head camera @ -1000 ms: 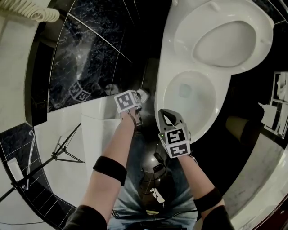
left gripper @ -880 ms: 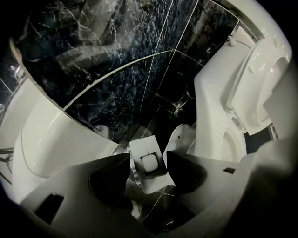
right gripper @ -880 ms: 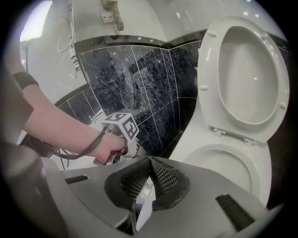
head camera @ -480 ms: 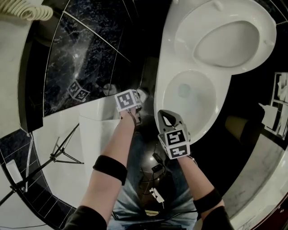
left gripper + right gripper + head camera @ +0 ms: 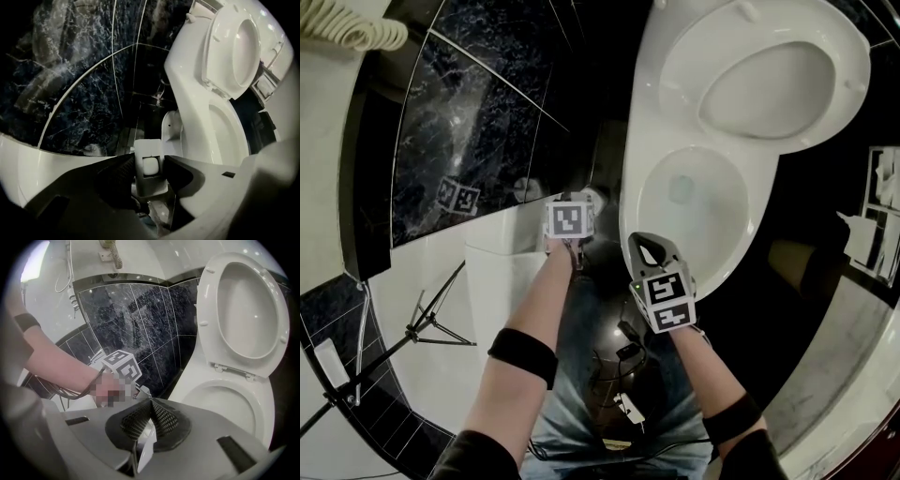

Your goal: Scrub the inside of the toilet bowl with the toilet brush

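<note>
Toilet bowl (image 5: 748, 202): glossy white ceramic, smooth. Wall tiles (image 5: 478, 122): polished dark marble-look. Toilet brush handle (image 5: 150, 165): smooth white plastic. Pads (image 5: 164, 419) of right gripper (image 5: 150, 401): matt black, perforated; shell matt grey plastic.

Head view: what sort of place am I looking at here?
Most likely a bathroom or toilet room: a white toilet with its seat raised stands against dark, marbled wall tiles.

Toilet bowl (image 5: 712, 234) open, seat (image 5: 675, 70) raised — right tongs (image 5: 654, 251) just beside its near rim.
</note>
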